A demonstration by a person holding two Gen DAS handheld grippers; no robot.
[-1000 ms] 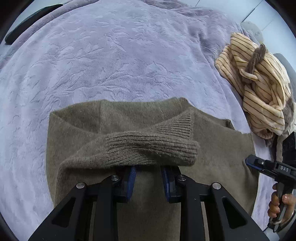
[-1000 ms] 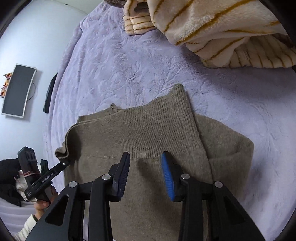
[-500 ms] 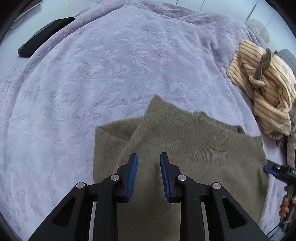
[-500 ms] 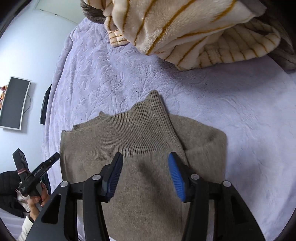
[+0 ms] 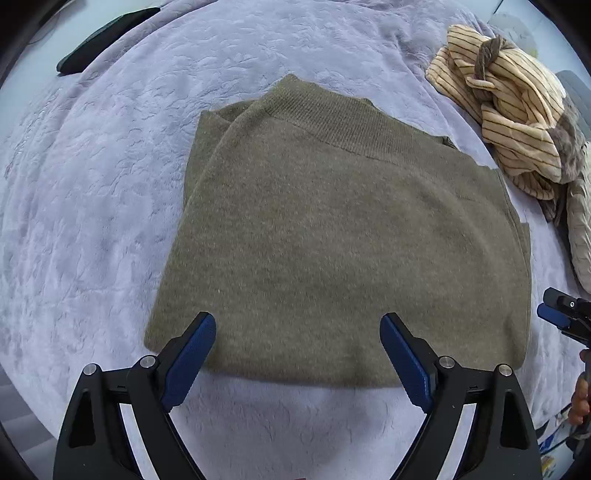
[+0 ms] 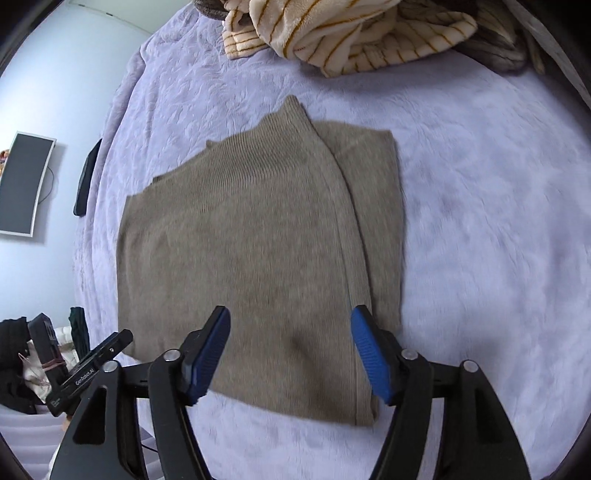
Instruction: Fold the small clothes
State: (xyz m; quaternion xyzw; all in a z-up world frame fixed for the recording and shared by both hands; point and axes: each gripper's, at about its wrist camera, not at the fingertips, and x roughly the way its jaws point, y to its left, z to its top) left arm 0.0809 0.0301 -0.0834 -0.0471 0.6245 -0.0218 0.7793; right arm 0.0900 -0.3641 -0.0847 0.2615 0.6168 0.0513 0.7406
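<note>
An olive-brown knit sweater (image 5: 332,229) lies folded flat on the lilac bedspread (image 5: 92,184), its ribbed hem at the far edge. It also shows in the right wrist view (image 6: 251,258). My left gripper (image 5: 297,332) is open and empty, held above the sweater's near edge. My right gripper (image 6: 290,325) is open and empty too, above the near edge by the folded-in side. The right gripper's tip shows at the right edge of the left wrist view (image 5: 561,314). The left gripper shows at the lower left of the right wrist view (image 6: 92,358).
A heap of cream striped fleece clothes (image 5: 509,103) lies at the far right of the bed, and shows in the right wrist view (image 6: 351,33). A dark flat object (image 5: 103,40) lies at the bed's far left edge. A monitor (image 6: 22,184) hangs on the wall.
My left gripper let go of the sweater's ribbed edge, opened wide and drew back. The sweater now lies flat. My right gripper also opened wider and pulled back toward the near edge.
</note>
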